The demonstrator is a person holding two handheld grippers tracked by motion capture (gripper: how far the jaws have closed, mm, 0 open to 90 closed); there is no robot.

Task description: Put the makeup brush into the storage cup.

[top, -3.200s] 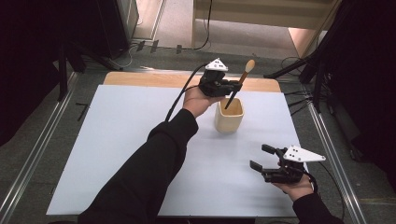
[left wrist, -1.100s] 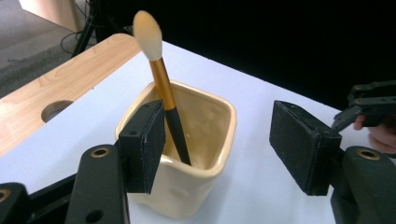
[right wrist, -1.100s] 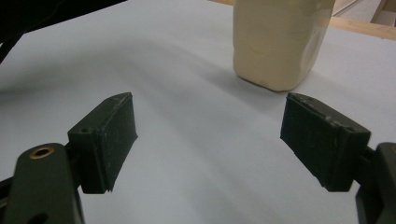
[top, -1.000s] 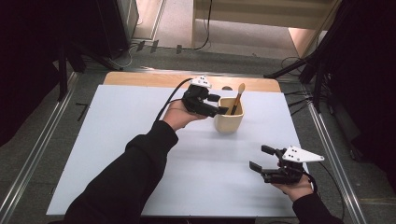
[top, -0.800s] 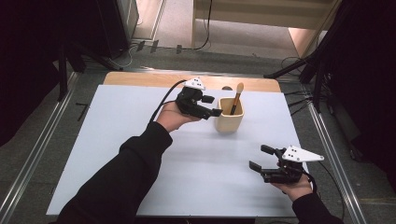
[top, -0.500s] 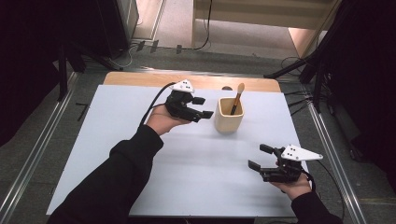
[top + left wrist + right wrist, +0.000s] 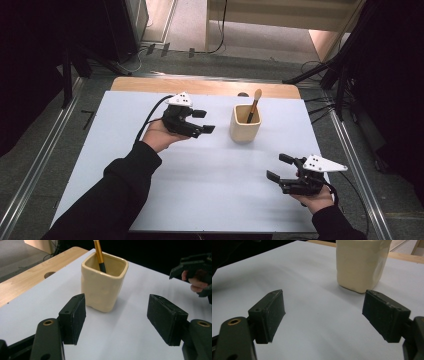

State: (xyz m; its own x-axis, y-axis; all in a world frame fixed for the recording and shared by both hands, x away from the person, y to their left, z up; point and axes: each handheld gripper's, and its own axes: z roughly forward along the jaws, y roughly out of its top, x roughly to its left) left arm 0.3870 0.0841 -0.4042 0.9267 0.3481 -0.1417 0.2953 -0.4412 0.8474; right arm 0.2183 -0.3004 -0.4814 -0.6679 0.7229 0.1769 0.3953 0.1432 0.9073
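The big white table top (image 7: 150, 200) holds a cream cup (image 7: 245, 123) near its far edge, at about 1 o'clock from the middle. A brush (image 7: 254, 104) with a gold handle stands inside the cup and leans toward 1 o'clock. The left gripper (image 7: 203, 121) hangs near the cup, at its 9 o'clock side. Its 2 jaws have just been opening and are wide apart, with nothing between them. The right gripper (image 7: 279, 167) waits at 5 o'clock, wide open and holding nothing too.
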